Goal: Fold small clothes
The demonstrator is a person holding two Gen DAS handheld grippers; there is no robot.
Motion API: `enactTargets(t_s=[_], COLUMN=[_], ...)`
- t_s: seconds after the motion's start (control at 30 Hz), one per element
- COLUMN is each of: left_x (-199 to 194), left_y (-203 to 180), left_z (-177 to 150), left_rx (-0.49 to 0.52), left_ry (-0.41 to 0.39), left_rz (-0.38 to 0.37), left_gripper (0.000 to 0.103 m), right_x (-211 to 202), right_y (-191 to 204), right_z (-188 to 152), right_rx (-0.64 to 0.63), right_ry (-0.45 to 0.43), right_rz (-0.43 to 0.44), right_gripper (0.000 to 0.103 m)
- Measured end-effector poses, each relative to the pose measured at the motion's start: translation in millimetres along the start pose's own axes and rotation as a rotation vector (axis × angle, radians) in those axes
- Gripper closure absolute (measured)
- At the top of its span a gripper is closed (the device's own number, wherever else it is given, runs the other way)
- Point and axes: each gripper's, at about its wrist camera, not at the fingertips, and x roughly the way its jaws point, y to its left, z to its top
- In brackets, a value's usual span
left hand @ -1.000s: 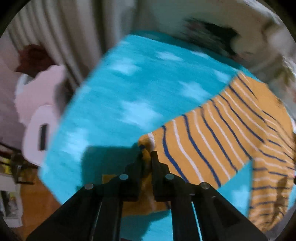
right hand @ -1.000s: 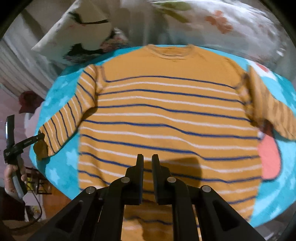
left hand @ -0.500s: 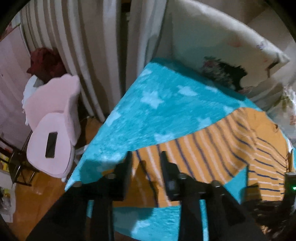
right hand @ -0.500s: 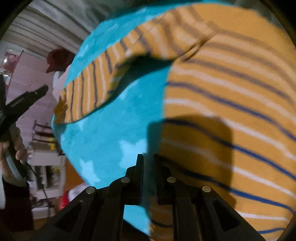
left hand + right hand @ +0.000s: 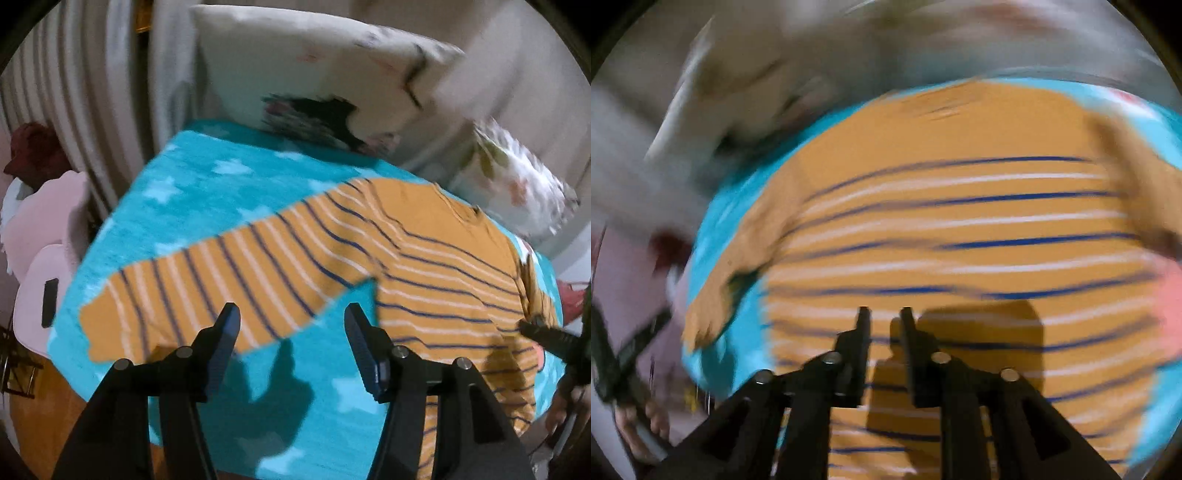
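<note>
You have: sweater (image 5: 436,258) ×1 | blanket (image 5: 207,192) under it ×1 | pillows (image 5: 314,74) behind ×2 | grippers (image 5: 291,314) ×2

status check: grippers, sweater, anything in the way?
Left gripper, right gripper: just opened, empty. Striped sweater flat on blue blanket, sleeve spread. Nothing in the way.

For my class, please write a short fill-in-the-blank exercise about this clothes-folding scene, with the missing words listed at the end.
1. The striped sweater is mostly ____ in colour.
2. It lies on a turquoise blanket patterned with white ____.
3. The left hand-held gripper has its jaws ____, with nothing between them.
4. The sweater's sleeve lies stretched out ____ on the blanket.

Missing words: orange; stars; open; flat
</note>
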Motion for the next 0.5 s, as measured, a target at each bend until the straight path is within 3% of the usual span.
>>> enactTargets(t_s=[0.2,0.27,0.4,0.5], left_x=[7,9,9,13], left_y=[-43,-53,-70,-80], left_z=[-30,-42,-65,-82], left_rx=[-0.055,-0.073,-0.100,-0.110], left_ry=[0.047,0.068,0.095,0.129], left_rz=[-0.011,0.005,0.010,0.006], left_gripper=[0.042,0.042,0.042,0.042], right_x=[-76,-90,-100,-91], right_y=[-211,-264,-329,-354], right_z=[-4,-7,6,17], right_rx=[0.458,0.574,0.678,0.735], right_ry=[-0.179,-0.223,-0.269,-0.307], right_rz=[-0.079,-0.082,-0.049,0.001], right_gripper=[0.072,0.070,0.069,0.069])
